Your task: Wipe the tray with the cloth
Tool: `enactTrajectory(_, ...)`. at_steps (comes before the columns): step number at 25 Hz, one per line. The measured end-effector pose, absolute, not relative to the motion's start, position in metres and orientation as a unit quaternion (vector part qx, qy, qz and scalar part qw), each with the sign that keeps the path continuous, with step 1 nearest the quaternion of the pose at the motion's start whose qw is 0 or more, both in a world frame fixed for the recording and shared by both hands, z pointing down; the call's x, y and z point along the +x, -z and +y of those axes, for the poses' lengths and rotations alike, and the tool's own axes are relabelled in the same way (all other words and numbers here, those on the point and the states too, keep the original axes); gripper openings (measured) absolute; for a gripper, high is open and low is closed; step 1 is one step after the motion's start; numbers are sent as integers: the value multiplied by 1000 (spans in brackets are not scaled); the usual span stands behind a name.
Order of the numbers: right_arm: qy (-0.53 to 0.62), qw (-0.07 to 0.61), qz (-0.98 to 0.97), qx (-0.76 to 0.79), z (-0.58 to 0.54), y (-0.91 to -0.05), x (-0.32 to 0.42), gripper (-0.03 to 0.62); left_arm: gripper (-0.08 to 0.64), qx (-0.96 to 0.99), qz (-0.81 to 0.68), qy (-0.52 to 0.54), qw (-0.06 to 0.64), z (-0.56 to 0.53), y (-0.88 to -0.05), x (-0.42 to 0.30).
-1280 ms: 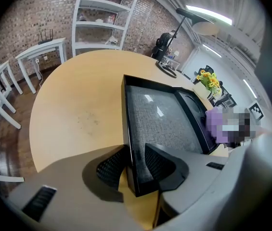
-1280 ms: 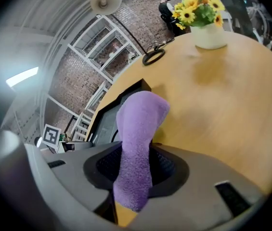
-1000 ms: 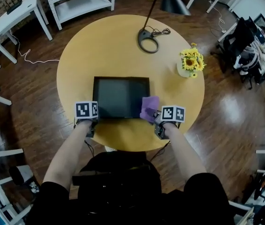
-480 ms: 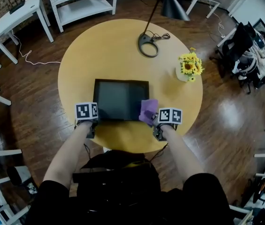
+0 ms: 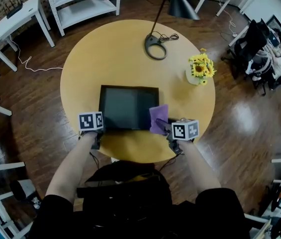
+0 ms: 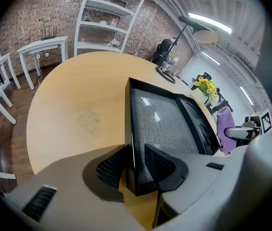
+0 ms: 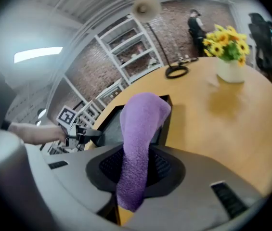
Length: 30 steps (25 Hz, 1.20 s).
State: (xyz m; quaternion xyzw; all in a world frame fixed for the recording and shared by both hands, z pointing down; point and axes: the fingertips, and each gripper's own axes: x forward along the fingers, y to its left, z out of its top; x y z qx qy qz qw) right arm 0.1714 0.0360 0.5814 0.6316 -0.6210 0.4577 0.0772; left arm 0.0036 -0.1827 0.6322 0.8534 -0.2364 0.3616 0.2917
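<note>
A black rectangular tray (image 5: 128,107) lies on the round wooden table (image 5: 130,49), near its front edge. My left gripper (image 6: 135,165) is shut on the rim of the tray (image 6: 164,124) at its near left corner, and it shows in the head view (image 5: 96,133) too. My right gripper (image 7: 135,170) holds a purple cloth (image 7: 143,124); its jaws have just been closing, with the cloth pinched between them. The free end of the cloth (image 5: 158,118) stands up over the tray's near right corner, beside my right gripper (image 5: 167,129).
A floor lamp's ring base (image 5: 156,47) and its cable rest on the far side of the table. A vase of sunflowers (image 5: 200,68) stands at the right. White shelves (image 5: 83,4) and a small white table (image 5: 16,14) stand beyond the table.
My right gripper has risen a little and rolled, so its marker cube now sits tilted, and the cloth came up with it. The left gripper and the tray have stayed put.
</note>
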Motion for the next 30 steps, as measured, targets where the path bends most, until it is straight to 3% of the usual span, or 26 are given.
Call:
enactTrajectory(6,-349,242,-724,543,-8,-572,128,90,101,852,-224,-345,324,-187,-633,1)
enactTrajectory(12,-257,353,-796,420,-36,-568,81,91,114,851,-261,-217,401,-211,-592,-22)
enactTrajectory(20,-188,480,-814,267,-94,-602,-31,91,114,827,-318,-157,437,-219,-573,-124)
enactTrajectory(24,-150,566,-777,231,-103,-620,-49,125,114,800,-347,-127,473,-194,-585,-161)
enactTrajectory(30,-163,565,-773,237,-97,-636,-48,112,114,786,-375,-119,476,-156,-589,-166)
